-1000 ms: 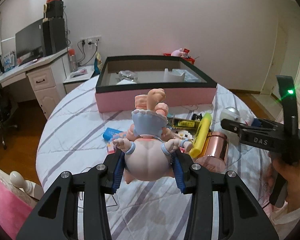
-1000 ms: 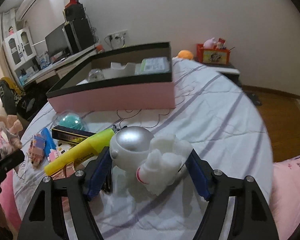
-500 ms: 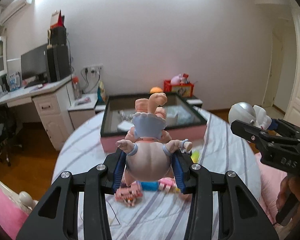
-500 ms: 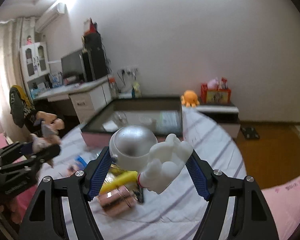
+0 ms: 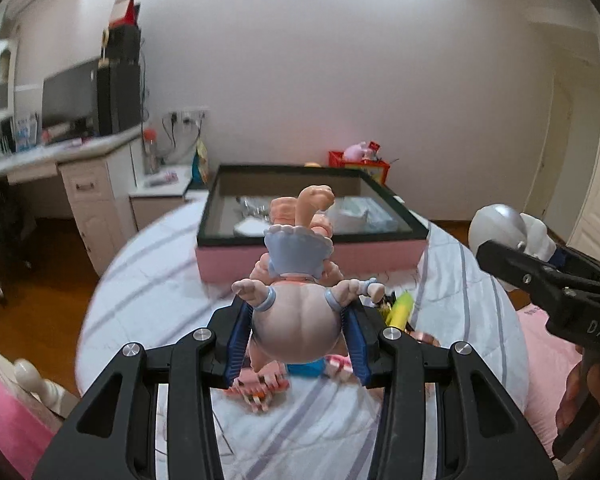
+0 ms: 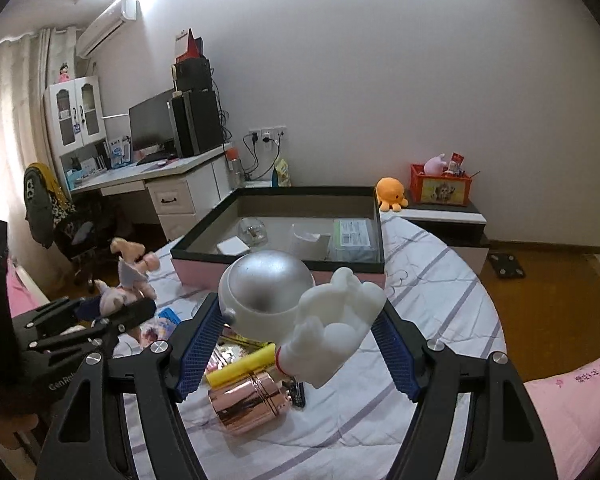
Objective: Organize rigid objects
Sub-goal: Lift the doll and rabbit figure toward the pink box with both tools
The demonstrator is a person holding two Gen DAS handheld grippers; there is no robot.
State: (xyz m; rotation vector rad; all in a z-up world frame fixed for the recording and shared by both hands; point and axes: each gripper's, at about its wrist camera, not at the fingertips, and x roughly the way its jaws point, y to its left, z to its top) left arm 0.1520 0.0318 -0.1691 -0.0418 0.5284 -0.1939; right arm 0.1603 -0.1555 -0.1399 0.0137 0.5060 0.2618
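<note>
Above the bed (image 6: pixel 440 280), left gripper (image 5: pixel 298 344) clamps a doll (image 5: pixel 296 300), right gripper (image 6: pixel 300 344) an astronaut toy (image 6: pixel 296 304) — both short of the box (image 6: pixel 284 264); either rounded toy could slip from the pads.

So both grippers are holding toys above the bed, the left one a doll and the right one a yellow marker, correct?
Not quite. The right gripper holds a silver-helmeted white astronaut figure, as the right wrist view shows; the yellow marker lies on the bed. The left gripper holds the doll.

We hold our left gripper (image 5: pixel 298 340) and right gripper (image 6: pixel 300 344) raised side by side, both clamped on loads.
</note>
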